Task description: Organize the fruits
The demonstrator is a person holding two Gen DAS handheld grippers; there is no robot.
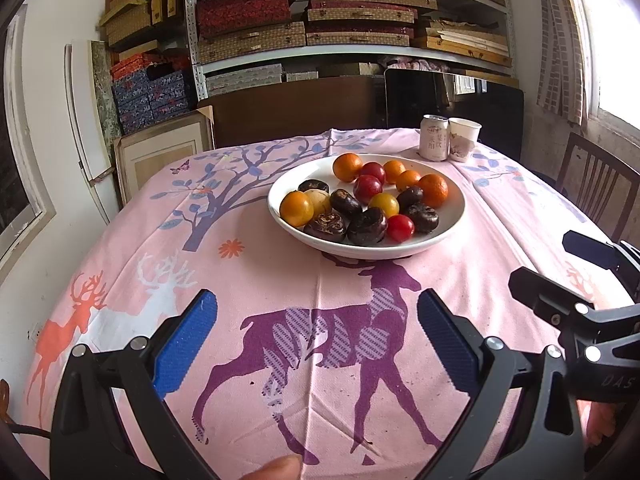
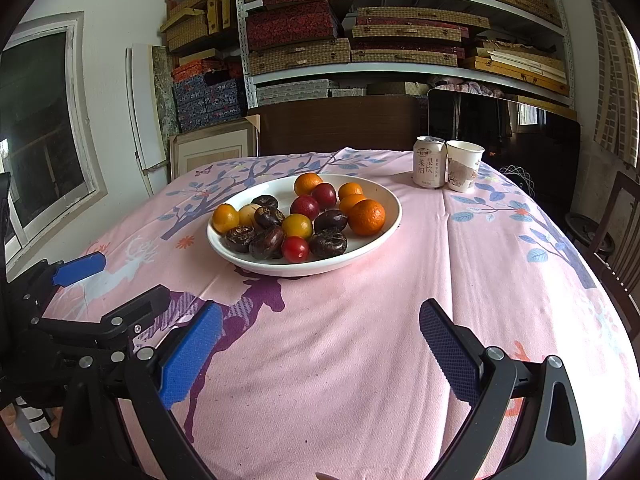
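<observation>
Mixed oranges, red and yellow tomatoes and dark water chestnuts share the shallow white ceramic bowl. Left gripper and right gripper hover near, jaws apart, empty, both facing it.

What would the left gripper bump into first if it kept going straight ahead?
Probably the white bowl of fruit. The left gripper is open above bare tablecloth, and the bowl's near rim lies straight ahead. How high the gripper is remains unclear, so it might brush the cloth first.
</observation>
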